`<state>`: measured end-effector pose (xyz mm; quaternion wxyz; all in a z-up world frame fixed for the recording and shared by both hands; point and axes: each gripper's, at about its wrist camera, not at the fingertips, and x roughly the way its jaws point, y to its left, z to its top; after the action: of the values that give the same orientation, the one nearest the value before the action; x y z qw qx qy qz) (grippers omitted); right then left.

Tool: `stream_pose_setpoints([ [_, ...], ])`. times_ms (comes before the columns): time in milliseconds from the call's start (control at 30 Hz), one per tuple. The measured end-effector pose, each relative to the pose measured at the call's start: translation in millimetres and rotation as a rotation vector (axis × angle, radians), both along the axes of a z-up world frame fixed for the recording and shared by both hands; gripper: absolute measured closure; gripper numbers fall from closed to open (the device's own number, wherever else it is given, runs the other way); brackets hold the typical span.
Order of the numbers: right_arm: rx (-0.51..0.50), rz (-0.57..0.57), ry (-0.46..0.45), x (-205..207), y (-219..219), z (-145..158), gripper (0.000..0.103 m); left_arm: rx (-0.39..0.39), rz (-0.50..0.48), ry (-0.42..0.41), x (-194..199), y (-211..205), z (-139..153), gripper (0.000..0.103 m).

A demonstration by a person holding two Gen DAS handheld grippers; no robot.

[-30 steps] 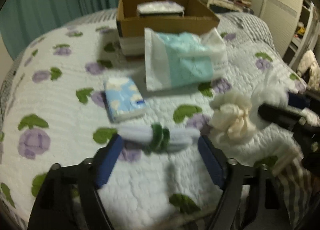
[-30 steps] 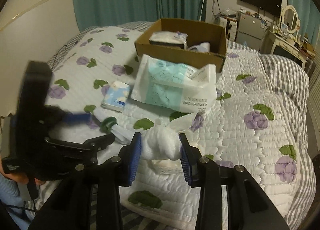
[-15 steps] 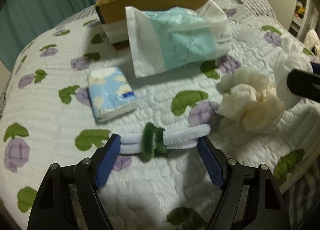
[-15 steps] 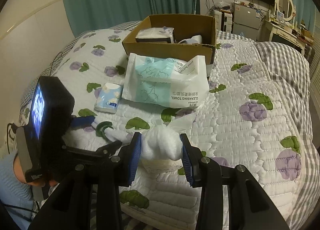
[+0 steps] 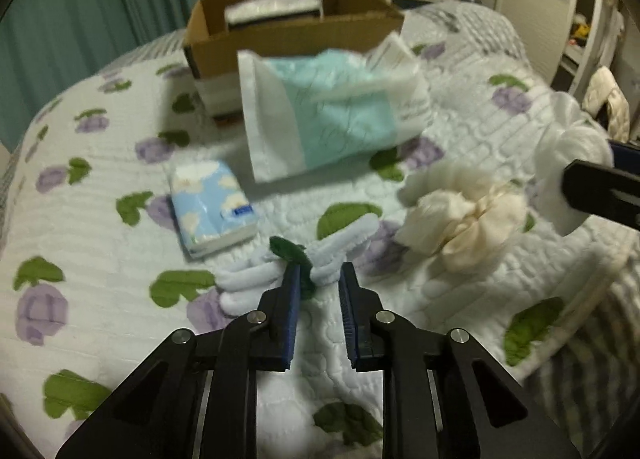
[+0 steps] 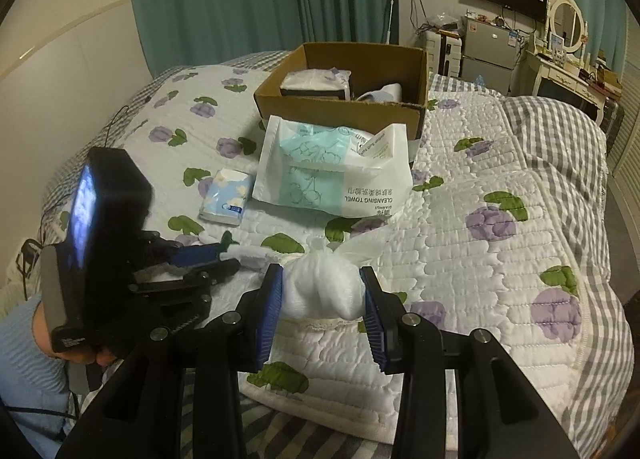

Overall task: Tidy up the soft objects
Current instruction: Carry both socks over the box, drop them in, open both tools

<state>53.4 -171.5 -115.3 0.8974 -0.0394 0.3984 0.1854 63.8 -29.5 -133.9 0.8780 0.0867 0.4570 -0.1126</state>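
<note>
My left gripper [image 5: 318, 279] is shut on a white pipe-cleaner bundle [image 5: 256, 279] tied with a green band [image 5: 294, 253], just above the quilt. My right gripper [image 6: 322, 291] is shut on a white fluffy ball [image 6: 322, 293], which also shows at the right edge of the left wrist view [image 5: 568, 163]. A cream scrunchie [image 5: 464, 215] lies on the quilt between them. A cardboard box [image 6: 340, 107] with soft items inside stands further back on the bed.
A cleansing towel pack [image 6: 332, 171] lies in front of the box. A blue tissue pack [image 6: 226, 197] lies to its left. The bed's front edge [image 6: 320, 411] is just below my right gripper. A dresser [image 6: 568, 75] stands behind the bed.
My left gripper's jaws have closed from wide open onto the middle of the pipe-cleaner bundle, bending it. My right gripper holds the white ball as before.
</note>
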Motion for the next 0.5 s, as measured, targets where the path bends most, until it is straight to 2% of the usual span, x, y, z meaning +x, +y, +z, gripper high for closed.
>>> stream_pose_setpoints([
  [33, -0.001, -0.001, -0.006, -1, 0, 2, 0.064, -0.002, 0.000, -0.013, -1, 0, 5, 0.089],
  [67, -0.002, -0.002, -0.015, -2, 1, 6, 0.064, -0.008, -0.005, -0.021, -3, 0, 10, 0.099],
  [333, -0.004, 0.008, -0.086, -3, 4, 38, 0.064, -0.064, -0.024, -0.134, -9, 5, 68, 0.099],
  [500, -0.006, 0.019, -0.148, 17, 6, 71, 0.064, -0.092, -0.026, -0.211, 6, 10, 109, 0.099],
])
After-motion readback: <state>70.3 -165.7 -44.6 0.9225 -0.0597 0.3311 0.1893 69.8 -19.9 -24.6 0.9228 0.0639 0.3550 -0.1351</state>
